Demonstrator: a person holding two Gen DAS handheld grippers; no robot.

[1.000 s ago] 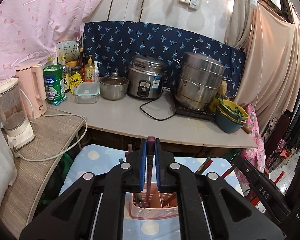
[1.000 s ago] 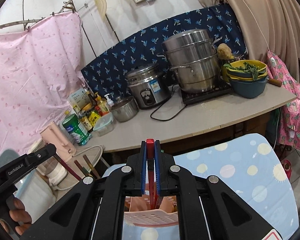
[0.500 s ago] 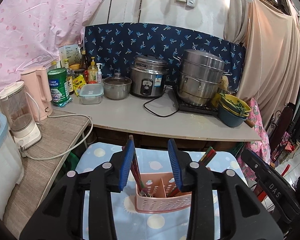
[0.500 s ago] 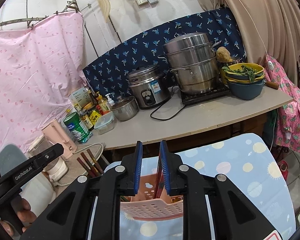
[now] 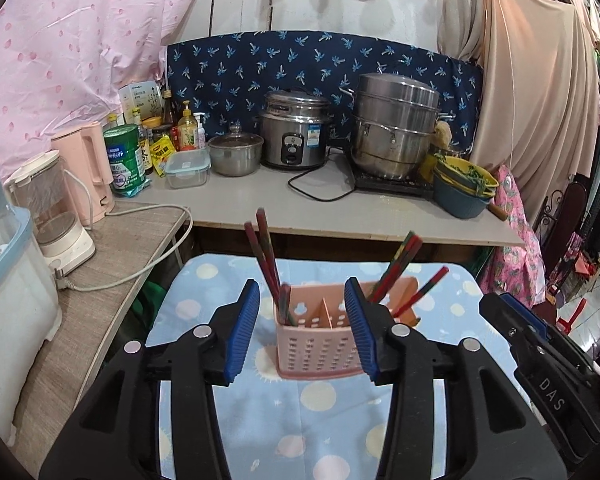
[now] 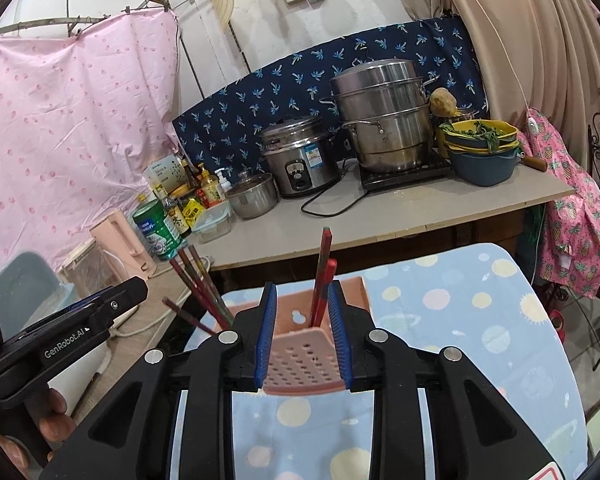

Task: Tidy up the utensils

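Observation:
A pink slotted utensil holder [image 5: 320,340] stands on a blue dotted cloth [image 5: 268,420]. Dark red chopsticks lean in its left compartment [image 5: 266,248] and red ones in its right [image 5: 396,264]. My left gripper [image 5: 302,332] is open and empty, its jaws on either side of the holder in this view, drawn back from it. In the right wrist view the holder [image 6: 300,360] shows between the jaws of my right gripper [image 6: 302,336], which is open and empty; two red chopsticks [image 6: 324,276] stand in the compartment ahead of it. The left gripper's body [image 6: 60,340] appears at the left.
A counter [image 5: 340,208] behind holds a rice cooker [image 5: 294,136], a steel steamer pot [image 5: 396,128], a small pot, bowls of greens [image 5: 464,188], bottles and a green tin. A blender and pink kettle [image 5: 84,168] stand on a side table at left. The right gripper's body [image 5: 540,372] is at lower right.
Both grippers were shut on chopsticks over the holder; both have opened, let the chopsticks drop into the holder, and pulled back and up from it.

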